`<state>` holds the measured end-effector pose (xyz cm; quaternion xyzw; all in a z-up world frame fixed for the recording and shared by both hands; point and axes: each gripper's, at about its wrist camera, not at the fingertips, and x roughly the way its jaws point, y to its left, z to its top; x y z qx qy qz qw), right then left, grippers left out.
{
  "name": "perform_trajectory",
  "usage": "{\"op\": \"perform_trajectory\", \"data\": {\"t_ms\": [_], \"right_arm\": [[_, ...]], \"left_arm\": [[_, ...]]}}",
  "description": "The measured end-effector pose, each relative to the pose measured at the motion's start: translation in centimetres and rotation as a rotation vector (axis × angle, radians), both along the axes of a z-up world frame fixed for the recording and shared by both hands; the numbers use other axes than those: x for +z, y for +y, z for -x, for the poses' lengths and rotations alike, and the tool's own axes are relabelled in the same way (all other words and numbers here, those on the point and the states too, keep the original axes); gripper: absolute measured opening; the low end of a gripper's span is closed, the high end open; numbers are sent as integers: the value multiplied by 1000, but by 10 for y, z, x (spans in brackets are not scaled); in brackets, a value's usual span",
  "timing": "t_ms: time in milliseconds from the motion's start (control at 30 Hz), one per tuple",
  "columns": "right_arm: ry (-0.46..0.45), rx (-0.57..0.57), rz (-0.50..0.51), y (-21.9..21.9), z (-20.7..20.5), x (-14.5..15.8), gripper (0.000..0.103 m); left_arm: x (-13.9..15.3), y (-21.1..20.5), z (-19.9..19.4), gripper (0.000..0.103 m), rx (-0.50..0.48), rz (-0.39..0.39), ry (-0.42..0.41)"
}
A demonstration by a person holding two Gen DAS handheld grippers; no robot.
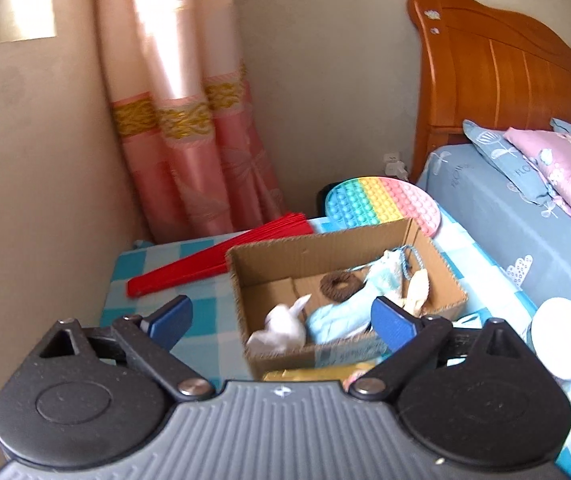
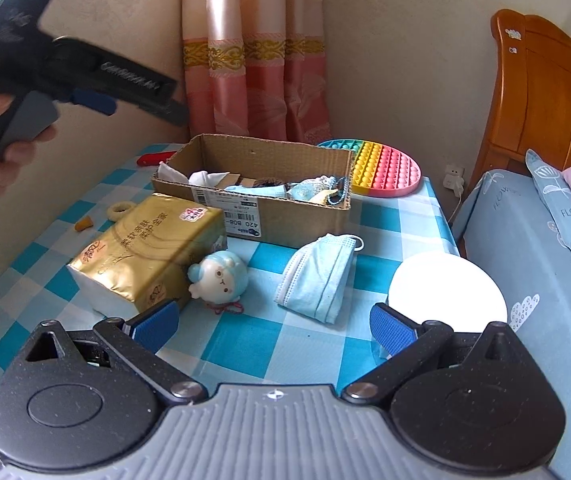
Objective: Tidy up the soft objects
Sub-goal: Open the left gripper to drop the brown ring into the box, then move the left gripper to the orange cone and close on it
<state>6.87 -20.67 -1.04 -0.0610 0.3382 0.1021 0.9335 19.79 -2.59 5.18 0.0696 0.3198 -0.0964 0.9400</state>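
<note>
A blue face mask (image 2: 319,276) is lying loose on the checked tabletop (image 2: 285,344) just in front of the cardboard box (image 2: 269,216), which is already holding another mask, a white cloth (image 1: 281,328) and a brown hair tie (image 1: 340,286). The left tool (image 1: 281,320) is hovering over the box with its jaws spread wide and empty, while the right tool (image 2: 273,328) is hanging wide and empty near the loose mask, beside a tissue pack (image 2: 145,256) and a small plush toy (image 2: 219,276).

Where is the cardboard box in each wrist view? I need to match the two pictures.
Left wrist view: the cardboard box sits centre frame, just beyond the open left gripper, with soft things inside.
Right wrist view: the same box lies upper centre, behind the gold tissue pack.
Shared landmark: the rainbow bubble mat just behind the box.
</note>
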Motion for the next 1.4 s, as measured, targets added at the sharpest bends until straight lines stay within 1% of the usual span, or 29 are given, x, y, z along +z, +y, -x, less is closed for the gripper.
{"op": "perform_trajectory", "data": {"t_ms": [33,200,300,433,600,833,933,1067,1133,1200,1300,1400], "right_arm": [[1,6,0,1,0,0,103],[15,11,22,5,0,-5,103],[27,12,30,5,-2,-8,103],[37,13,43,8,-6,-12,103],[30,4,61,10,-13,-10,103],[15,7,72,14,-18,-8,103],[15,8,70,14,-20,-10,103],[18,4,65,13,-25,-12,103],[17,5,58,12,-27,-13,103],[15,6,49,11,-29,-14,103],[16,12,41,11,-33,-16,103],[19,17,41,11,-37,-19,103]], "left_arm": [[-1,4,7,100,13,0,-6],[-13,21,39,100,89,-10,-34],[-23,33,53,100,131,-6,-20],[-37,51,64,100,194,43,19],[-49,66,69,100,228,69,46],[-65,86,55,100,301,86,69],[-73,90,46,100,322,75,70],[-86,96,34,99,345,67,93],[-93,98,30,97,362,60,101],[-99,101,25,97,395,54,113],[-106,108,22,94,438,63,117],[-111,114,19,94,478,73,114]]}}
